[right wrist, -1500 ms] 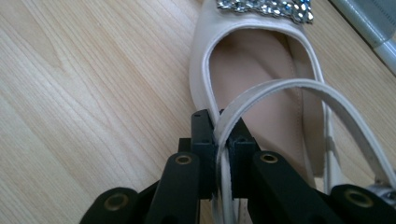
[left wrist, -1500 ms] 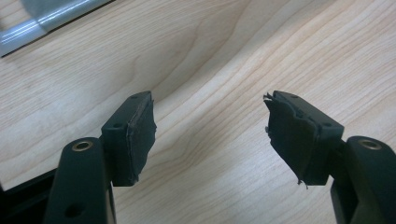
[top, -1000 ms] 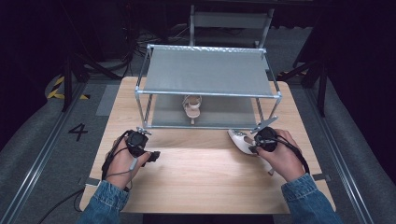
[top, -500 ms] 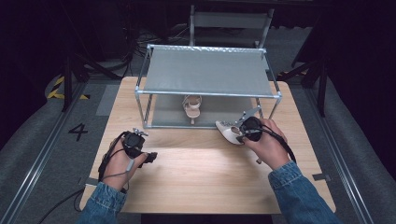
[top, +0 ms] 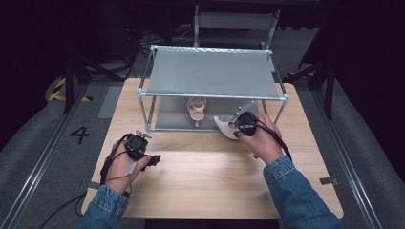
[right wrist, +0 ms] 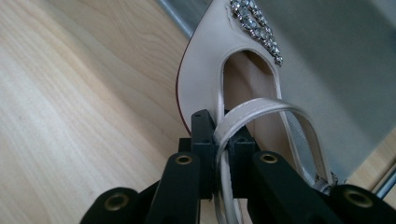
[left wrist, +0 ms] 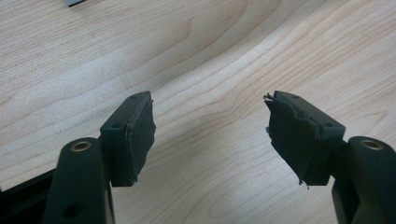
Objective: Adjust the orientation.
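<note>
Already the right gripper point(top: 237, 127) has its jaws pinched tight on the strap and back rim of the cream heeled sandal point(top: 224, 125), seen close in the right gripper view, where the black jaws point(right wrist: 217, 140) meet on the thin strap and the sandal point(right wrist: 205, 79) runs straight away from them, jewelled toe point(right wrist: 254, 25) farthest out; so the sandal's long axis lies in line with the gripper, toe leading toward the grey lower shelf point(right wrist: 336, 70) of the shoe rack point(top: 210, 71); in the high view the sandal hangs at the rack's front edge, toe angled in and leftward toward the matching sandal point(top: 196, 110) that stands on the lower shelf, the two near each other but apart; whether the carried sandal's toe touches the table point(top: 205, 176) I cannot tell; the left gripper point(top: 152, 160) rests well away near the table's front left, its jaws spread wide over bare wood point(left wrist: 210, 60) with nothing between them; the right hand point(top: 260, 138) is plainly nearer, and the coming move, as I judge it, is a push along that axis, in under the top shelf to set the sandal beside its mate.
</note>
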Action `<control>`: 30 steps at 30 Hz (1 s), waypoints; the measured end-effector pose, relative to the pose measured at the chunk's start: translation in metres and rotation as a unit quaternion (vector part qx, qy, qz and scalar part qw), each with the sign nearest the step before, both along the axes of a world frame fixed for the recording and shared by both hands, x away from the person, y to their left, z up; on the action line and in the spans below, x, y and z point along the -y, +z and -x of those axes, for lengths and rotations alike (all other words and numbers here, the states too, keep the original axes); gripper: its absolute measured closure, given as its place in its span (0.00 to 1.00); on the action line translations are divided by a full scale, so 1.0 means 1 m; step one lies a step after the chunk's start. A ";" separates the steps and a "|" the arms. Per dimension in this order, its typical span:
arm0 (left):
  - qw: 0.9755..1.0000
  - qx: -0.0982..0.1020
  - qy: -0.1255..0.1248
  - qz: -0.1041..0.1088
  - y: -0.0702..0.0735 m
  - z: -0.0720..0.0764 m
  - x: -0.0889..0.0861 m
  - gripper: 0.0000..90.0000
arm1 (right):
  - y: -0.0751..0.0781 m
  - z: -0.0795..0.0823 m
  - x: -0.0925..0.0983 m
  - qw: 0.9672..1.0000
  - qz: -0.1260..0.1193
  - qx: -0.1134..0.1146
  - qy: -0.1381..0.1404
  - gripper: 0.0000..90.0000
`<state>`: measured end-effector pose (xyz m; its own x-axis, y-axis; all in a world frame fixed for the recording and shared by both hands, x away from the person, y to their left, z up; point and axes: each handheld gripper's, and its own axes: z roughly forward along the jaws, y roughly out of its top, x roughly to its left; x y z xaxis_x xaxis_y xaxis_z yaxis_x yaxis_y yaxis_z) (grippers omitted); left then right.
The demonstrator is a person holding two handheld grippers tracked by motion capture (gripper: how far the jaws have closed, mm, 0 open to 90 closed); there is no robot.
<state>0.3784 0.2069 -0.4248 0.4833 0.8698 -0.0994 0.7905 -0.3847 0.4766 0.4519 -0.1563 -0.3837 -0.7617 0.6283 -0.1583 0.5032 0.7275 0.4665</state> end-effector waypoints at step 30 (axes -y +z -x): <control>1.000 0.003 -0.016 0.002 0.003 -0.001 -0.003 0.36 | -0.025 -0.039 -0.025 0.998 0.013 0.061 -0.018 0.95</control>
